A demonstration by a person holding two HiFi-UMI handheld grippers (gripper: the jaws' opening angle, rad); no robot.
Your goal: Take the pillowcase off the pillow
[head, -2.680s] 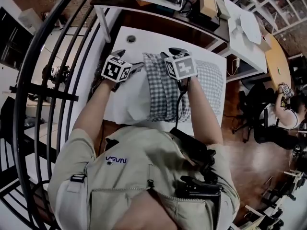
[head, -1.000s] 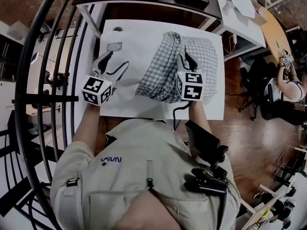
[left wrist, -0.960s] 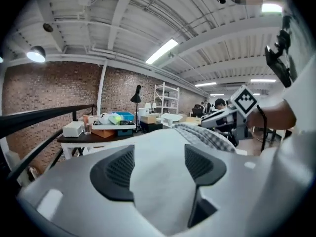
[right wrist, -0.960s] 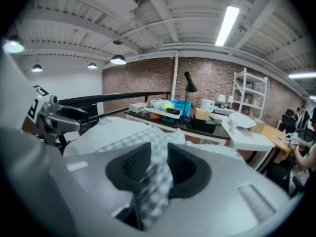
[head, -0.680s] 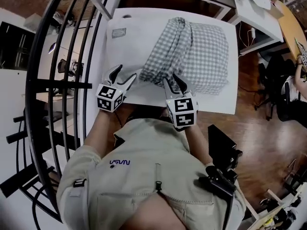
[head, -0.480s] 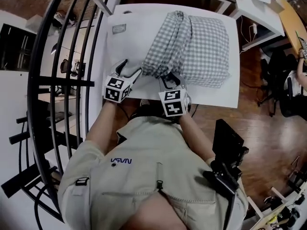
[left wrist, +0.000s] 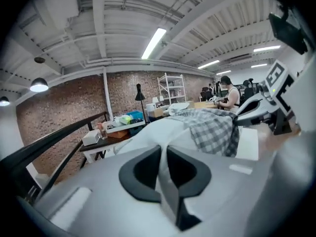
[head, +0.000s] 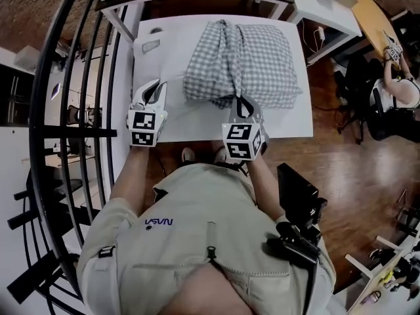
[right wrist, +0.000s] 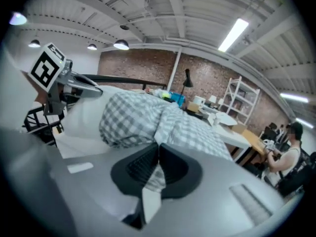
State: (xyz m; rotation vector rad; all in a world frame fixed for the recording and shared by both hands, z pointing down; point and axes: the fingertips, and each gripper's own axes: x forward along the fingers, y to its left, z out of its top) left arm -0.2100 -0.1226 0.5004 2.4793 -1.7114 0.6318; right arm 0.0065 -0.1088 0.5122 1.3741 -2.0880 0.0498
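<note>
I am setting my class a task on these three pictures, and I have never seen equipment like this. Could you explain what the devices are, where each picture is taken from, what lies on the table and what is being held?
There is no robot here. A person holds a two-jaw gripper in each hand, and the patterned cubes are part of those grippers. One picture comes from a camera on the person's head, looking steeply down. The other two come from cameras riding on each gripper. On the white table lies a white pillow, partly inside a checked pillowcase. The left gripper has just closed on the pillow's white cloth, and the right gripper on the pillowcase's edge.
</note>
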